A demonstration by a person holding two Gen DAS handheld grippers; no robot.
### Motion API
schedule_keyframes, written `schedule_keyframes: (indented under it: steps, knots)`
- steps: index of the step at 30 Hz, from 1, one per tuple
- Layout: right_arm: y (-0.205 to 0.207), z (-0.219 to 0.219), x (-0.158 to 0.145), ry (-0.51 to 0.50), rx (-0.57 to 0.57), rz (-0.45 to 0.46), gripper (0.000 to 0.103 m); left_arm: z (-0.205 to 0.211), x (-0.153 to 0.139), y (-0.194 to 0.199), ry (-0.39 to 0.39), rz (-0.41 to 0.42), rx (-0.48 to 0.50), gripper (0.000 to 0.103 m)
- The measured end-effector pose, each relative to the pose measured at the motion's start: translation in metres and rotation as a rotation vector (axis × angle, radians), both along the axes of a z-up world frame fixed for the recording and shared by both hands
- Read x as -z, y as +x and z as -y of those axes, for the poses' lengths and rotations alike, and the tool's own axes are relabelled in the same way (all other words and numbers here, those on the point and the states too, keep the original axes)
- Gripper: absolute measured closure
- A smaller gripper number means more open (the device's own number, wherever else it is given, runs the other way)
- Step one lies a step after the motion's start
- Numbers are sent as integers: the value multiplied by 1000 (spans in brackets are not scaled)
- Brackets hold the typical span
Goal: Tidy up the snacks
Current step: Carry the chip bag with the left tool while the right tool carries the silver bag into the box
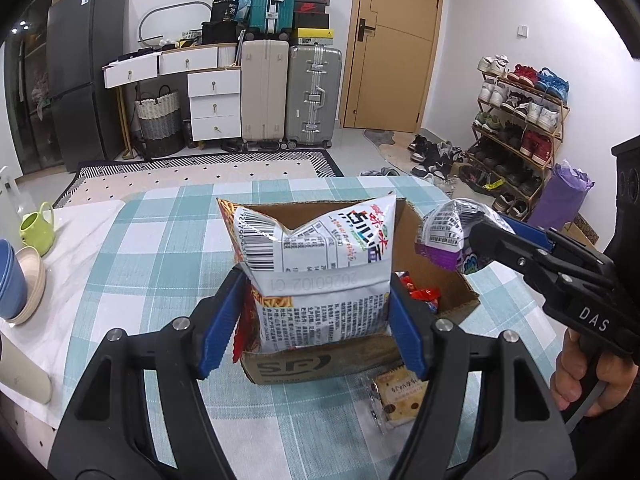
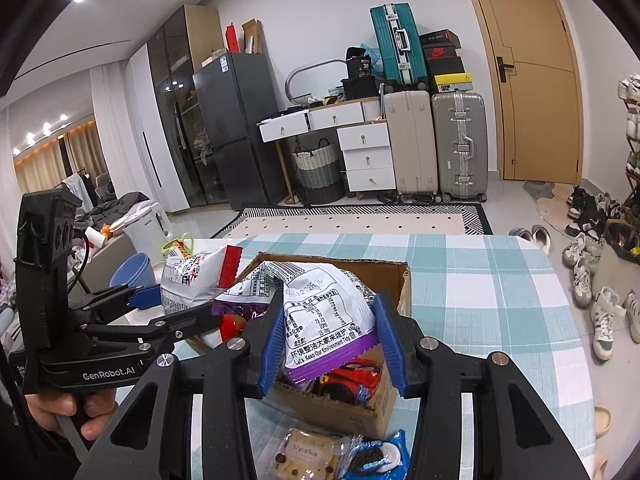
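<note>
My left gripper (image 1: 316, 312) is shut on a silver and red snack bag (image 1: 316, 256) and holds it upright over the near part of an open cardboard box (image 1: 320, 364). My right gripper (image 2: 326, 336) is shut on a silver and purple snack bag (image 2: 324, 304) above the same box (image 2: 356, 412). In the left wrist view the right gripper (image 1: 480, 236) holds the purple bag (image 1: 448, 236) over the box's right side. In the right wrist view the left gripper (image 2: 160, 300) holds its bag (image 2: 192, 276) at the box's left. Red packets (image 1: 420, 294) lie inside the box.
A biscuit pack (image 2: 308, 456) and an Oreo pack (image 2: 380, 456) lie on the checked tablecloth (image 2: 480, 288) in front of the box. Blue and beige bowls (image 1: 16, 280) and a green cup (image 1: 38, 228) stand at the table's left. Suitcases, drawers and a shoe rack are beyond.
</note>
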State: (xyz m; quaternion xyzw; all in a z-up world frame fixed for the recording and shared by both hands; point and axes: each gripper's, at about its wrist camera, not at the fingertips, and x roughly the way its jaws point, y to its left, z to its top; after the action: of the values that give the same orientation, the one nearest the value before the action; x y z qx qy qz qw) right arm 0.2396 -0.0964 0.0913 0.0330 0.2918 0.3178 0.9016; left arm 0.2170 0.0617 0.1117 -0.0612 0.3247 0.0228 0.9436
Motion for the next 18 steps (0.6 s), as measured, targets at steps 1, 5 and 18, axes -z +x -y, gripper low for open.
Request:
schedule_keyframes:
  steps: [1,5,18]
  knots:
    - [2,-1,1,-6,3,-2,59,0,0,5,-1,-3,-1,36]
    - [12,-3,2,-13,6,-17,59,-3,4,21,2,-13,-2,36]
    - [41,-16,15,-10,-11,-53,59,-6,28,67,14,-65,5,36]
